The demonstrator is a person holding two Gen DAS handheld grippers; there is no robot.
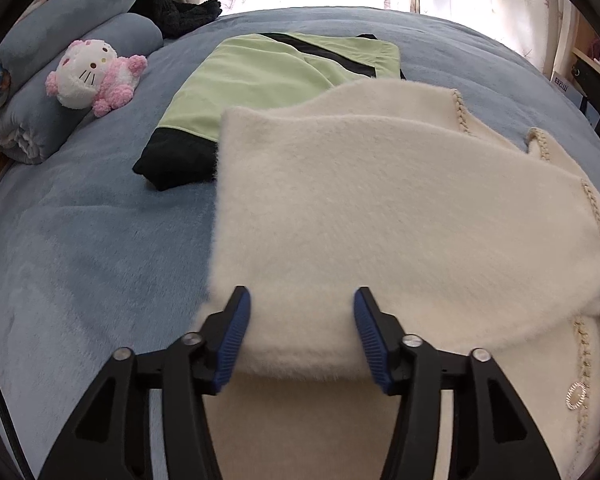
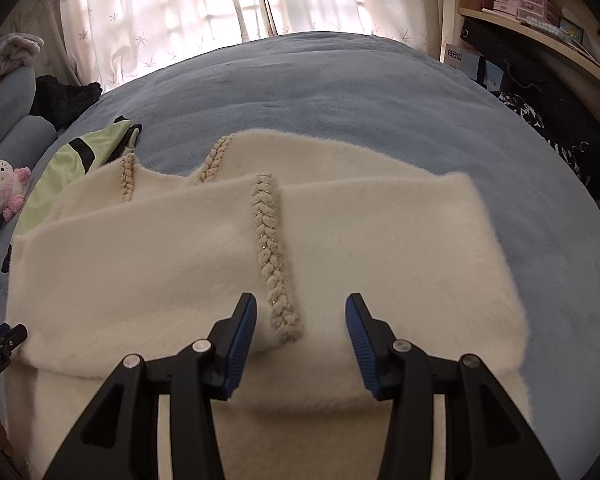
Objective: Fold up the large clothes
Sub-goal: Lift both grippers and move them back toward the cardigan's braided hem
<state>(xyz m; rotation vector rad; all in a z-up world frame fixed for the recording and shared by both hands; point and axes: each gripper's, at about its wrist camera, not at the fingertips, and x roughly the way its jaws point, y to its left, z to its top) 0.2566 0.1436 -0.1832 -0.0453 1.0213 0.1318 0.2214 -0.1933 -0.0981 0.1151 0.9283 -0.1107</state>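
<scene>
Home bedroom: blue plush bed cover [image 1: 80, 240], rolled pillows [image 1: 60, 60], plush cat toy [image 1: 94, 74], leaf-print curtains [image 2: 172, 12] over bright window, wooden shelf [image 2: 540, 28] with small boxes.

Bare blue bed [image 2: 340, 92] lies free across the frame's top and right; green garment [image 2: 76, 156] and plush toy [image 2: 2, 192] crowd the left.

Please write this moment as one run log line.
stage: folding | cream sweater: sleeves folded in, on bed | left gripper: open | right gripper: open

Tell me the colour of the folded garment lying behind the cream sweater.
Light green with black panels; the left wrist view shows it best.
</scene>
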